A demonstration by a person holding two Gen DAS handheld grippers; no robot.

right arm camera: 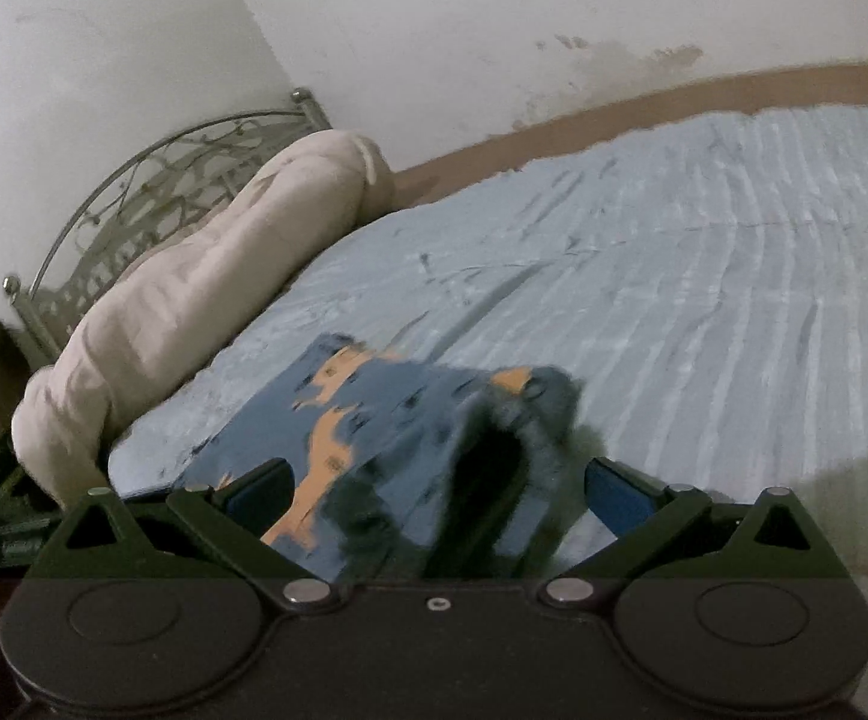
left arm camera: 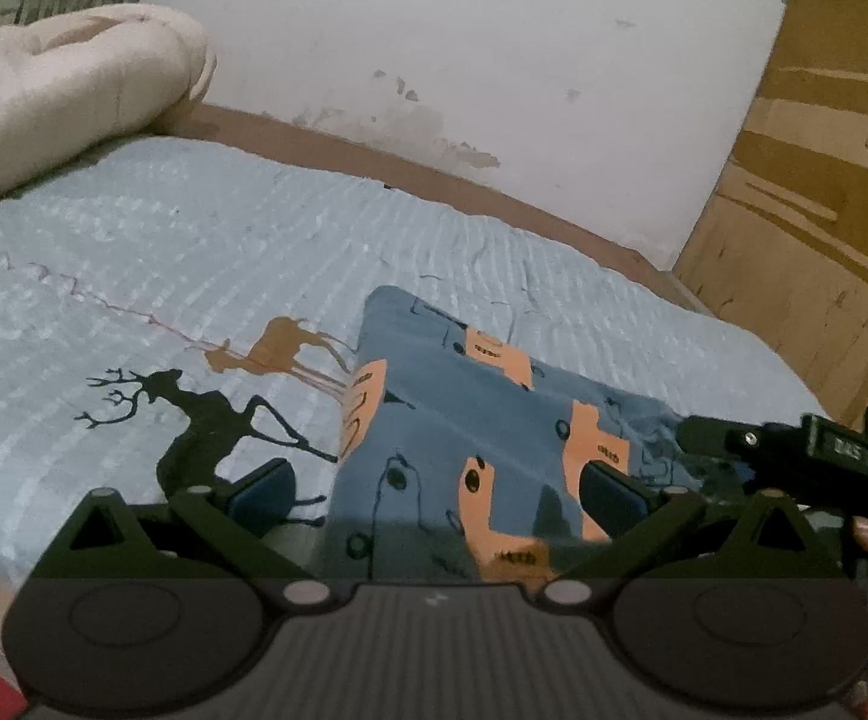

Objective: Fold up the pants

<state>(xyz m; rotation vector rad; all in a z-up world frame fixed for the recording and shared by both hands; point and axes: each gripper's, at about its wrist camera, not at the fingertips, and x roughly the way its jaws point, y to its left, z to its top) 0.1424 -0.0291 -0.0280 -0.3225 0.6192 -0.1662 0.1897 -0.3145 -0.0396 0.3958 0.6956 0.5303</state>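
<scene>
Here, in the left wrist view, the pants (left arm camera: 470, 438), blue-grey printed with orange blocks, lie already doubled into a compact stack on the pale blue bedspread (left arm camera: 194, 252), beside its deer motif (left arm camera: 206, 420). The left claw (left arm camera: 434, 492) hovers just over the near edge of the stack, jaws spread wide and holding nothing, while the right claw (left arm camera: 794, 456) reaches in from the right beside the bundle's dark bunched end. In the right wrist view, blurred by motion, the right claw (right arm camera: 434, 492) is likewise wide open and empty above the pants (right arm camera: 374, 414), a cream bolster (right arm camera: 194, 312) lying well apart at the headboard. The cloth looks light, soft and limp, likely to sag and slide apart; gripping all layers at a corner or folded edge seems safest.
</scene>
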